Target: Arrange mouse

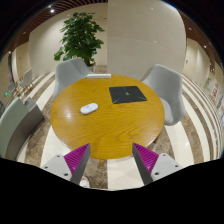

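Gripper view looks down from above onto a round wooden tabletop [105,118], which serves as the landmark for everything else. On its near-left part, as seen from the tool, lies a small white mouse [89,108], resting flat on the wood with bare surface all around it. Toward the far right of the tabletop sits a square black mouse pad [127,95], well apart from the mouse, with one edge turned slightly toward the far rim. The tool [111,160] hangs above the near edge of the tabletop with its two fingers spread wide and nothing between them; the purple pads [78,156] on the inner faces show clearly, and the open gap between them frames the near rim of the tabletop and the pale floor [112,170] below it. The mouse is beyond the fingers and a little to the left of the gap, not touched by either one. Two grey chairs stand at the far side of the tabletop: one chair [70,72] behind its far-left rim and another chair [166,85] at its far-right rim, both close to the edge. Behind the far-left chair, further from the tabletop, stands a leafy green potted plant [80,35] against a light wall.
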The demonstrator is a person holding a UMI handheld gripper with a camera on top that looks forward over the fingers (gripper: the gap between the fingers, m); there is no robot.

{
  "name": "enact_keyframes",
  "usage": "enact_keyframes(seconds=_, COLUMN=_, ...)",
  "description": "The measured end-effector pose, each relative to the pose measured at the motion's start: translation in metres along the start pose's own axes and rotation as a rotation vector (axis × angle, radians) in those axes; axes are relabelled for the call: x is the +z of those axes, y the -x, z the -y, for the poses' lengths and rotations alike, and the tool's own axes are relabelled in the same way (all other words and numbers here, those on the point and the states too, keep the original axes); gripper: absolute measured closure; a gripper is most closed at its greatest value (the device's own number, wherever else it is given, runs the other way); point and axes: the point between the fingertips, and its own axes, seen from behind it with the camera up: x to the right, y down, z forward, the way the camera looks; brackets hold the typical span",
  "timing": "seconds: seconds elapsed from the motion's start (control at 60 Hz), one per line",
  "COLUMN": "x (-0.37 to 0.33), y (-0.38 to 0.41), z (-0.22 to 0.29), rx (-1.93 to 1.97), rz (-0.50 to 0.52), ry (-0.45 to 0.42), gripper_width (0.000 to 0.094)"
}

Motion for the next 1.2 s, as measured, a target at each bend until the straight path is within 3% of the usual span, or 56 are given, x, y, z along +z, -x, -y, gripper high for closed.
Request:
enact_keyframes(seconds=0.633, x=0.065, y=0.122, z=0.011, rx=-0.066, rz=0.093, ry=0.053, gripper_width=0.0070)
enact_keyframes(seconds=0.967, x=0.166, y=0.150, z=0.053, rx=-0.023, rz=0.046, ry=-0.054, gripper_width=0.0066)
enact_keyframes(seconds=1.2, x=0.234, y=0.153, z=0.070, rx=-0.009, rz=0.011, ry=-0.065, gripper_width=0.0067)
